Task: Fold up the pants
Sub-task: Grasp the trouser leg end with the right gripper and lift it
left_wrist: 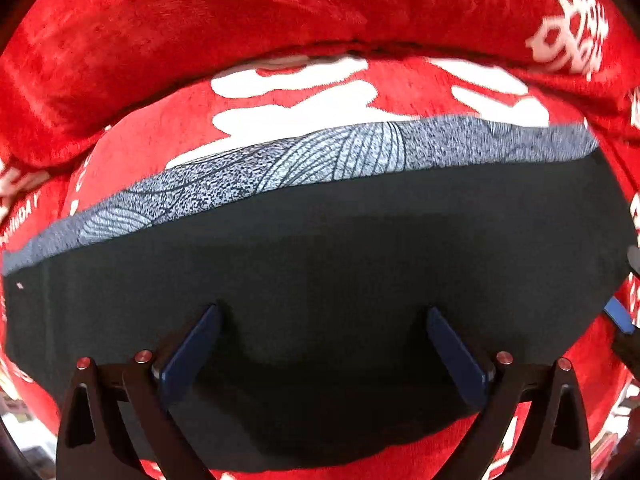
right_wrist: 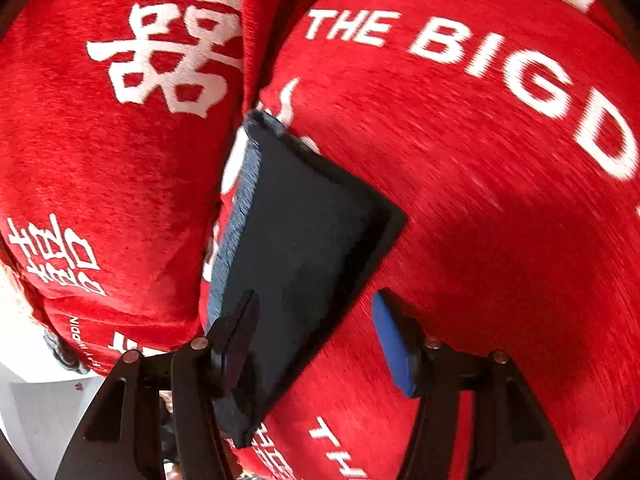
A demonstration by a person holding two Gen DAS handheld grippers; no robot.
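The pants (left_wrist: 340, 248) are dark, near-black cloth with a grey patterned band (left_wrist: 320, 160) along the far edge. They lie folded flat on a red cushion (left_wrist: 160, 128). My left gripper (left_wrist: 322, 316) is open just above the dark cloth, its blue pads spread wide and nothing between them. In the right wrist view the folded pants (right_wrist: 308, 240) show as a narrow dark slab with a grey edge. My right gripper (right_wrist: 316, 308) is open over the slab's near corner, its left finger over the cloth and its blue right pad (right_wrist: 390, 344) over the red fabric.
Red plush cushions with white lettering (right_wrist: 480, 52) fill both views, with a raised red backrest (left_wrist: 240, 12) behind the pants and a seam (right_wrist: 256, 60) between two cushions. A pale floor (right_wrist: 36, 400) shows at the lower left. The other gripper's blue tip (left_wrist: 618, 314) shows at the right edge.
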